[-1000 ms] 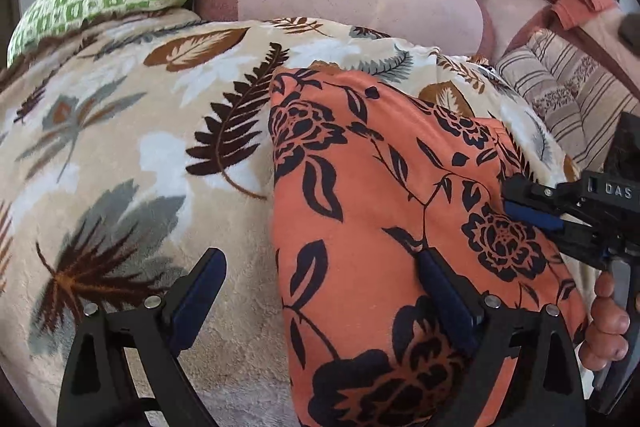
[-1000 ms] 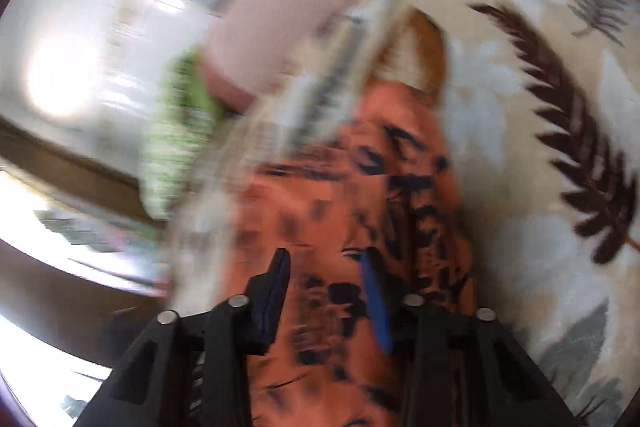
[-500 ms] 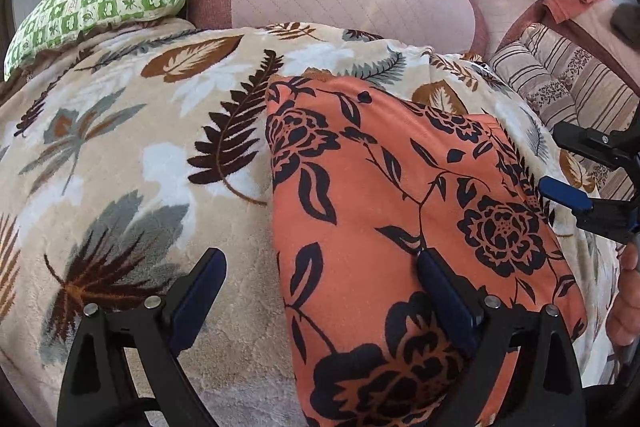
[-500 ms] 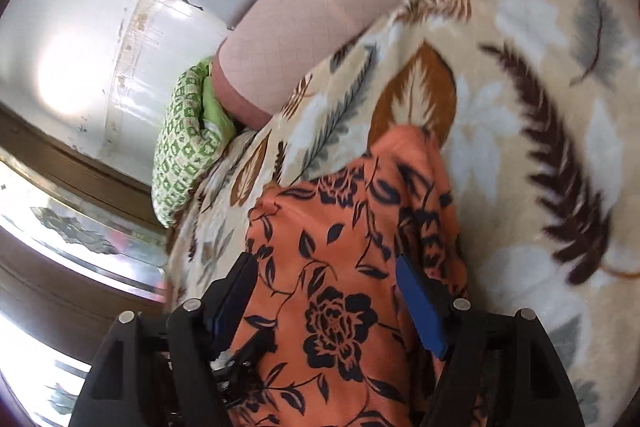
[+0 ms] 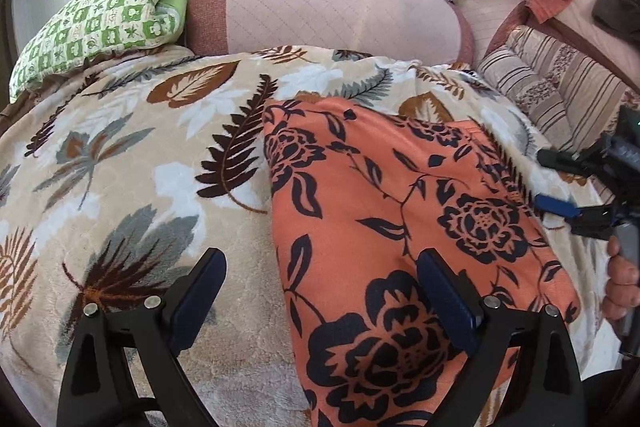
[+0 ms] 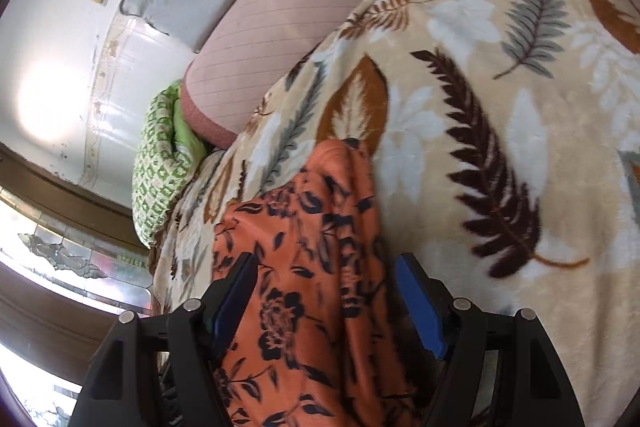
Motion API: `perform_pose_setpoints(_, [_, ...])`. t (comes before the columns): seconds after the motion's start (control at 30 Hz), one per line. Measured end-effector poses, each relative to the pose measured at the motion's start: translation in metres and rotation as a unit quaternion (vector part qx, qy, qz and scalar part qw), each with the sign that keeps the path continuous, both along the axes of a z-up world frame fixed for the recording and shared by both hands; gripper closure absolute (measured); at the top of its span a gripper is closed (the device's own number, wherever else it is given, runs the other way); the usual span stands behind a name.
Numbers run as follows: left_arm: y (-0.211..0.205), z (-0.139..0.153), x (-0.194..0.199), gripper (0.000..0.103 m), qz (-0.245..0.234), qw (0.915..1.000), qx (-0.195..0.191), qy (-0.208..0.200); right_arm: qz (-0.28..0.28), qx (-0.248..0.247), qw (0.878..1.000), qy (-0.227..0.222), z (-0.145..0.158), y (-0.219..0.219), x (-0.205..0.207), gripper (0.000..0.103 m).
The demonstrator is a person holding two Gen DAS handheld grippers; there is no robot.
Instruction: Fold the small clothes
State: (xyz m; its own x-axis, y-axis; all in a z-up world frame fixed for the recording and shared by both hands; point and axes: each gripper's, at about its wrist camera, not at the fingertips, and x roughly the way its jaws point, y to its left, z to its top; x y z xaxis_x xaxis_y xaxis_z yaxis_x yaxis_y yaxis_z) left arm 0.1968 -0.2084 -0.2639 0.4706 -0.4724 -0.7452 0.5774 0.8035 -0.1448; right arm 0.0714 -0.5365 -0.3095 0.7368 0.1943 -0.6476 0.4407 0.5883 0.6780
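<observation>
Garment point(image 5: 392, 227) lying on blanket point(image 5: 132, 163); bolster point(image 5: 332, 15) sitting behind blanket, pillow point(image 5: 100, 19) lying left of bolster.

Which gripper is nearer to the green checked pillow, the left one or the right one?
Left, as far as the views show. The left gripper hovers over the orange floral garment's left edge, toward the green checked pillow. The right gripper is beyond the garment's opposite edge.

Open blanket point(image 5: 120, 187) left of garment point(image 5: 380, 227); bolster point(image 5: 328, 15) behind.
</observation>
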Motion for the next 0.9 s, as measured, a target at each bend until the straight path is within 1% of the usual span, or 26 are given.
perform_pose_setpoints(0.13, [0.004,0.004,0.006,0.006,-0.019,0.9988,-0.039,0.022,0.006,0.016,1.000,0.014,-0.012,-0.009,0.000,0.028])
perform_pose_setpoints(0.2, [0.007,0.005,0.013,0.006,-0.034,0.9965,-0.064,0.042,0.010,0.019,1.000,0.018,-0.017,-0.014,-0.001,0.028])
perform_pose_setpoints(0.3, [0.011,0.005,0.021,0.006,-0.038,0.9943,-0.083,0.055,0.017,0.034,0.999,0.012,-0.021,-0.018,-0.002,0.028])
perform_pose_setpoints(0.4, [0.012,0.001,0.031,0.006,-0.052,0.9896,-0.100,0.089,0.030,0.044,0.999,0.006,-0.022,-0.020,0.000,0.028])
perform_pose_setpoints(0.53, [0.011,-0.012,0.044,0.006,-0.067,0.9799,-0.124,0.141,0.051,0.031,0.998,0.014,-0.023,-0.018,0.003,0.028])
perform_pose_setpoints(0.6, [0.005,-0.023,0.050,0.006,-0.079,0.9739,-0.120,0.176,0.063,0.033,0.997,0.012,-0.023,-0.016,0.005,0.028])
perform_pose_setpoints(0.67, [0.002,-0.032,0.054,0.006,-0.076,0.9717,-0.117,0.191,0.073,0.041,0.996,0.010,-0.025,-0.012,0.008,0.028])
perform_pose_setpoints(0.73, [-0.001,-0.041,0.057,0.006,-0.078,0.9660,-0.124,0.213,0.088,0.055,0.995,0.012,-0.029,-0.007,0.013,0.028])
perform_pose_setpoints(0.8, [-0.006,-0.047,0.056,0.006,-0.086,0.9618,-0.124,0.228,0.098,0.049,0.994,0.026,-0.033,0.003,0.021,0.028])
perform_pose_setpoints(0.83, [-0.009,-0.047,0.053,0.006,-0.090,0.9631,-0.120,0.224,0.105,0.049,0.993,0.033,-0.036,0.007,0.025,0.028])
perform_pose_setpoints(0.9, [-0.015,-0.046,0.046,0.006,-0.101,0.9673,-0.105,0.208,0.127,0.068,0.989,0.045,-0.046,0.018,0.035,0.026])
